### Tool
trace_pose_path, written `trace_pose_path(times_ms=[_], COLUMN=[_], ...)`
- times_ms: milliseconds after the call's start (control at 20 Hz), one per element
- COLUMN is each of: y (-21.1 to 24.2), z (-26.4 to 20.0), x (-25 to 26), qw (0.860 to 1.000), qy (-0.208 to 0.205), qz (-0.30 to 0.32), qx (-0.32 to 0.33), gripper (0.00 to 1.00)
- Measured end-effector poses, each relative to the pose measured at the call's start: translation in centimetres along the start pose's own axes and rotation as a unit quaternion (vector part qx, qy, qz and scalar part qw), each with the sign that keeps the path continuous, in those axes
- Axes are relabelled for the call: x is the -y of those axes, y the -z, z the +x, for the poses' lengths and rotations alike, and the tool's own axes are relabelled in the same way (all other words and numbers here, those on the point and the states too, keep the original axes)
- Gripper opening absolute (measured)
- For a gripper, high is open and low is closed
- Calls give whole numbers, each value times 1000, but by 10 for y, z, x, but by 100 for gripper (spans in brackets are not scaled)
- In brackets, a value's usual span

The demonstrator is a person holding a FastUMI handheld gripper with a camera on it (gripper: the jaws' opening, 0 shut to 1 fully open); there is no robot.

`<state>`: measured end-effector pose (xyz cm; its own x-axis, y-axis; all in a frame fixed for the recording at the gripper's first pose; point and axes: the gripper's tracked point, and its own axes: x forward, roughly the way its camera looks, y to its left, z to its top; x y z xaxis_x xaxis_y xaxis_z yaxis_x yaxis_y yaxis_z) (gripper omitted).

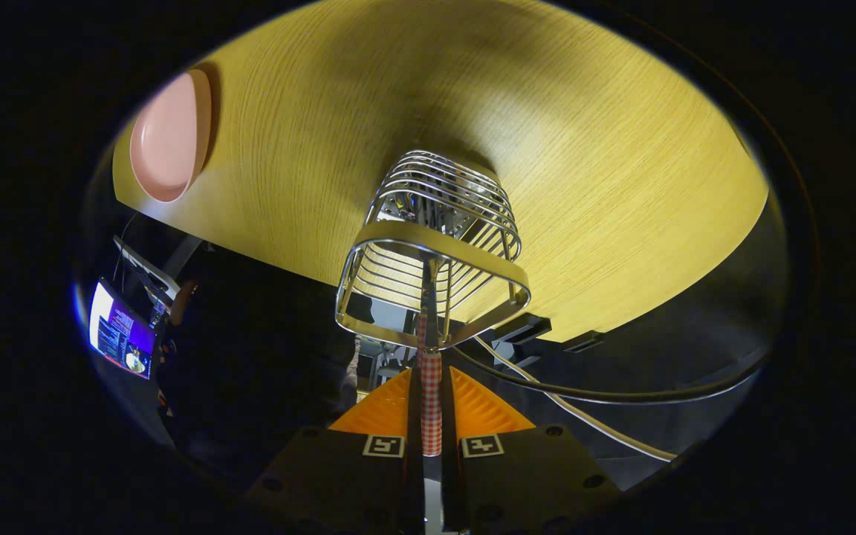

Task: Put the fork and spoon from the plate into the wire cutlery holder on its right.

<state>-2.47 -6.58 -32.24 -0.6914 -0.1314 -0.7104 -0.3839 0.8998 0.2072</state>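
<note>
My gripper (430,374) points down over the wire cutlery holder (398,232), which stands on the yellow wooden table (606,148). Its orange fingers (476,409) are shut on a utensil with a red-and-white checked handle (432,405). The utensil's metal shaft (428,290) crosses the holder's rim and reaches down inside the wires. Its head is hidden, so I cannot tell whether it is the fork or the spoon. More metal glints deep in the holder. Off to the holder's left, the pink plate (168,137) lies at the table edge with nothing visible on it.
The table's near edge runs just below the holder. Under it hang a white cable and a dark cable (584,401) and black brackets (521,331). A lit screen (120,331) sits lower left, beside a dark stand.
</note>
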Motion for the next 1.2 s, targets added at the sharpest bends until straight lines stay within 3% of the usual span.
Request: trace_pose_path(times_ms=[250,400,450,500,600,800,950,1200], y=[4,7,5,8,15,33,55,59], z=[-6,-1,-6,-9,-19,-29,-39,-53], x=[-3,-2,-4,-7,-11,-9,-13,-20], qw=[1000,999,997,995,988,966,940,877], qy=[-5,-13,-18,-24,-38,-48,-51,-47], qz=[-4,-11,-13,-16,-17,-8,14,63], qx=[20,50,72,96,146,252,337,474], gripper=[17,64,67,83,93,99,99,100])
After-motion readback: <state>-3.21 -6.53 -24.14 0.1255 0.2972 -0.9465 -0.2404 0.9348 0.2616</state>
